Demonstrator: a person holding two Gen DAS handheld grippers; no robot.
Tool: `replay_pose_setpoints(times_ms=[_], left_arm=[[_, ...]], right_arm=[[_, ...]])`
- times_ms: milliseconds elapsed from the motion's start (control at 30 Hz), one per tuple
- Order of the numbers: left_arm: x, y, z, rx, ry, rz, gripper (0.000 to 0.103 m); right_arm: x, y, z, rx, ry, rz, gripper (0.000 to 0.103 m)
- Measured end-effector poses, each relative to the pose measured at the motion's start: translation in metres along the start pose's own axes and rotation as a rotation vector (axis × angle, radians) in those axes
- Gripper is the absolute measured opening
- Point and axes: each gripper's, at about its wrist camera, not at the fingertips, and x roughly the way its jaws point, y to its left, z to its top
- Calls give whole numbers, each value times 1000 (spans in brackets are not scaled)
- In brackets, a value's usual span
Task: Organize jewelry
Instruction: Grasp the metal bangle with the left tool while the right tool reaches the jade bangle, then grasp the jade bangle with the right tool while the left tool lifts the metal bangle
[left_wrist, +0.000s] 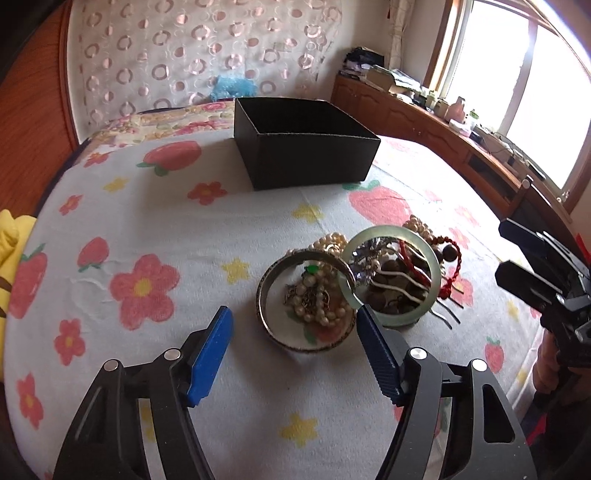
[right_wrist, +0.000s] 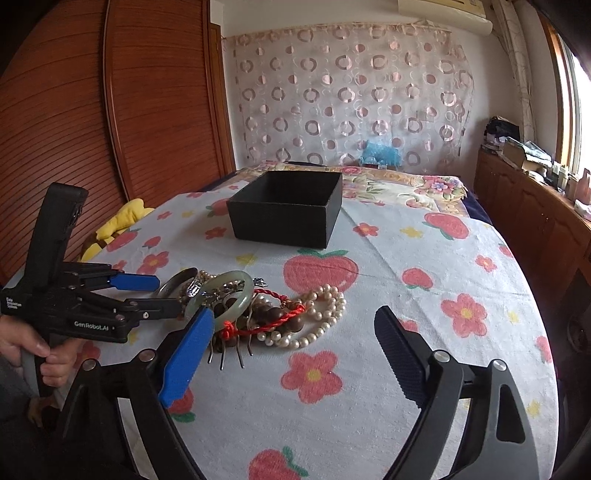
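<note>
Left wrist view: left gripper (left_wrist: 293, 325) spread wide, blue pads (left_wrist: 208, 360) apart, nothing between them. Right ahead at 12 o'clock of the fingertips lies the jewelry pile (left_wrist: 369, 280) on the strawberry-and-flower bedspread (left_wrist: 129, 229). Metal bangle (left_wrist: 295, 302) lies nearly flat at the pile's near left, pearls and a chain inside its ring. Pale green jade bangle (left_wrist: 395, 273) stands tilted at the metal one's 3 o'clock, overlapping it; its lower rim sits just beside the tip of the right-hand pad, contact unclear. Red cord bracelet (left_wrist: 452, 273) and dark wooden beads (left_wrist: 391, 280) behind the jade ring. Open black box (left_wrist: 306, 147) at 12 o'clock, well apart from the pile. Right gripper (left_wrist: 535, 266) enters at 3 o'clock.

Right wrist view: right gripper (right_wrist: 295, 332) spread wide, holding nothing, fingers above the bedspread (right_wrist: 443, 258). Pile sits at 10 o'clock of the gap, partly behind the left blue pad (right_wrist: 188, 354). Pearl strand (right_wrist: 317, 317) on the pile's right side, red cord bracelet (right_wrist: 269, 314) over dark beads, jade bangle (right_wrist: 225, 291) tilted at the left. Left gripper (right_wrist: 170, 295) at 9 o'clock, wide, its two fingers reaching the pile at the bangles, gripped by a hand (right_wrist: 37, 350). Black box (right_wrist: 288, 218) at 12 o'clock. Yellow plush toy (right_wrist: 118, 225) at the bed's left edge.
</note>
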Motion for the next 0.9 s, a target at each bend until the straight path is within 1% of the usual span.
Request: replay_pose_setpoints(times_ms=[100, 167, 200, 267, 333, 433, 500, 600, 633, 667, 767, 900], left_arm=[[5, -1, 2, 16, 2, -6, 66], [4, 1, 4, 11, -9, -21, 66], [3, 1, 2, 5, -16, -35, 60], [1, 2, 2, -4, -20, -60, 54], [1, 1, 1, 3, -25, -56, 54], [-4, 1, -1, 8, -45, -30, 54], [-12, 1, -2, 11, -66, -9, 54], [-20, 4, -4, 10, -86, 6, 54], [-22, 6, -6, 6, -90, 9, 54], [-24, 7, -6, 2, -95, 16, 54], [-30, 12, -10, -10, -109, 25, 54], [-37, 18, -11, -18, -125, 35, 54]], right_arm=[[3, 1, 0, -10, 15, 6, 90], [5, 3, 1, -15, 29, 25, 87], [7, 3, 1, -17, 35, 30, 86], [9, 5, 2, -24, 42, 34, 86], [11, 8, 2, -37, 52, 39, 85], [16, 14, 4, -58, 64, 44, 84], [20, 18, 7, -74, 72, 52, 81], [27, 25, 14, -102, 87, 73, 73], [31, 27, 17, -112, 93, 83, 67], [35, 29, 19, -123, 101, 91, 64], [49, 33, 28, -151, 133, 102, 45], [66, 35, 41, -176, 176, 116, 35]])
